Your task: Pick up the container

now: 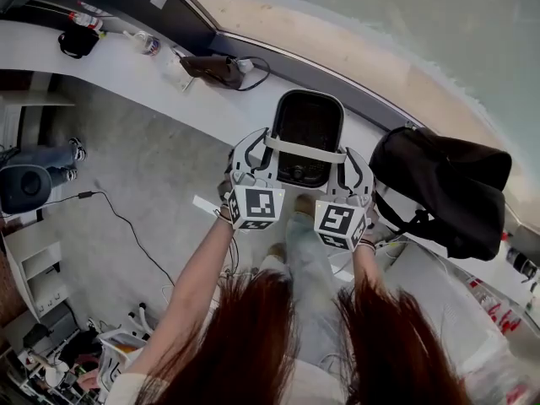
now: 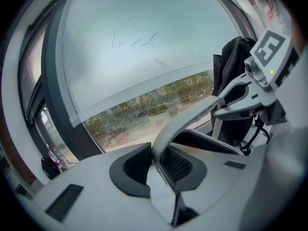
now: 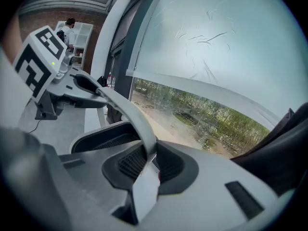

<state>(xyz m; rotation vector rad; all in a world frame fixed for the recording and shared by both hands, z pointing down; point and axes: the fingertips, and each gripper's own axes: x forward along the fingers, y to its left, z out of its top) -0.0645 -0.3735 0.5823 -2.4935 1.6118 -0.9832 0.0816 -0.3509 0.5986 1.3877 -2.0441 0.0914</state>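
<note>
**Item 1. Left gripper [image 2: 156, 165].** Lower centre of the left gripper view. Its 2 dark ribbed pads are clamped on a white handle [image 2: 192, 117], which rises between them toward the upper right.

**Item 2. Right gripper [image 3: 147, 160].** Lower centre of the right gripper view. It is likewise clenched on the same handle, which arches away to the upper left. In the head view the 2 grippers hold the handle at opposite ends, 1 each side of centre.

**Item 3. Container [image 1: 308, 121].** Upper centre of the head view, directly ahead of the person and just beyond both grippers. It is a black bin with a rounded rectangular mouth, slatted inner walls and a pale rim. No contents can be seen. Whether its base rests on anything cannot be told.

**Handling estimate.**
- Looks like moulded plastic: stiff, and probably light if it is as empty as it looks.
- The handle is a thin, smooth band, so pads could slide along it.
- The handle may pivot at its ends, letting the body swing.
- Best hold, in my judgement: the handle itself, at 2 points spaced evenly about the middle, to keep the mouth level.

**Item 4. Surroundings.**
- Black bag [image 1: 447, 188], right of frame, close beside the container.
- White ledge [image 1: 126, 74], running from upper left under a large window.
- Grey floor at left, with a trailing cable.
</note>
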